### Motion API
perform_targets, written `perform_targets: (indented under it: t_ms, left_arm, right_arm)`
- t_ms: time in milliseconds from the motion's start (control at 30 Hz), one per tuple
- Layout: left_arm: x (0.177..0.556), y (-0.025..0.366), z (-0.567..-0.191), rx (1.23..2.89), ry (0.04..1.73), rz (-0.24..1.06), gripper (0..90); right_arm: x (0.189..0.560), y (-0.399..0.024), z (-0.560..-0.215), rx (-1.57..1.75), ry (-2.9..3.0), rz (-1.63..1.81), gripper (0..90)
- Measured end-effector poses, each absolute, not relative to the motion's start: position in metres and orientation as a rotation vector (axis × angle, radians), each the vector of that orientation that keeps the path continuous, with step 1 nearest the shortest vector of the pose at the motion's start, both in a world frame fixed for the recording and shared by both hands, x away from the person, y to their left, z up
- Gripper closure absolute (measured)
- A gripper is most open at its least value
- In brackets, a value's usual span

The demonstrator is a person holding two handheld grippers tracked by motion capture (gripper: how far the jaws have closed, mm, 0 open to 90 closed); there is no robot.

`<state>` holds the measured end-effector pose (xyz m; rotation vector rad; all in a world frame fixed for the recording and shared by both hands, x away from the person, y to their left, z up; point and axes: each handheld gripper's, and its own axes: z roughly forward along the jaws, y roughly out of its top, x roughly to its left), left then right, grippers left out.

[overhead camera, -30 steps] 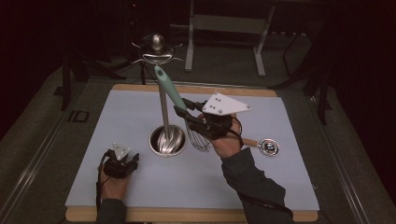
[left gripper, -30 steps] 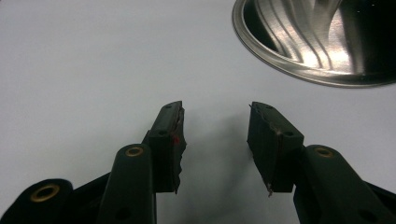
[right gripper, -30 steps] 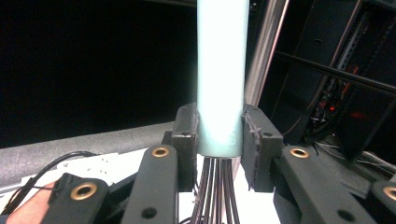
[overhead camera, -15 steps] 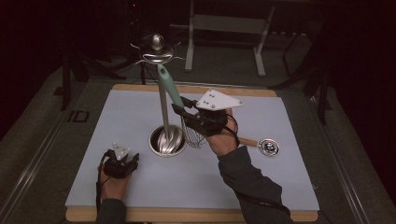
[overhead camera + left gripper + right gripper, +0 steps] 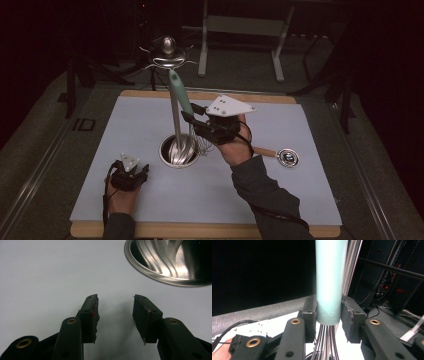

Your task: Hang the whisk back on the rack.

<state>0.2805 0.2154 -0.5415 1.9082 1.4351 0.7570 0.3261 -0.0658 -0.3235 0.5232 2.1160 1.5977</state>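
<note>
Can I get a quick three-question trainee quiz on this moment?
1. True or false: the left gripper is holding something.
2. Which tool is between the jaws of the right gripper? A spoon, B whisk, C ladle.
3. What lies on the mat just right of the person's right hand?

Key:
1. False; its jaws stand open over bare mat.
2. B; the jaws have just been opening, with the teal handle between the pads.
3. A wooden-handled tool with a round metal head.
</note>
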Motion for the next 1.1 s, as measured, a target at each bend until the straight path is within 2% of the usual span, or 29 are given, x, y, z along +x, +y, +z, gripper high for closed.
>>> perform_targets:
  t_ms: [1100]
  left_arm:
    - [0.2804,0.2155,-0.5414,1.911,1.434,0.758,55.6]
  right_arm:
    - [0.3305,-0.0605,-0.3255,0.554,2.148,1.616,67.9]
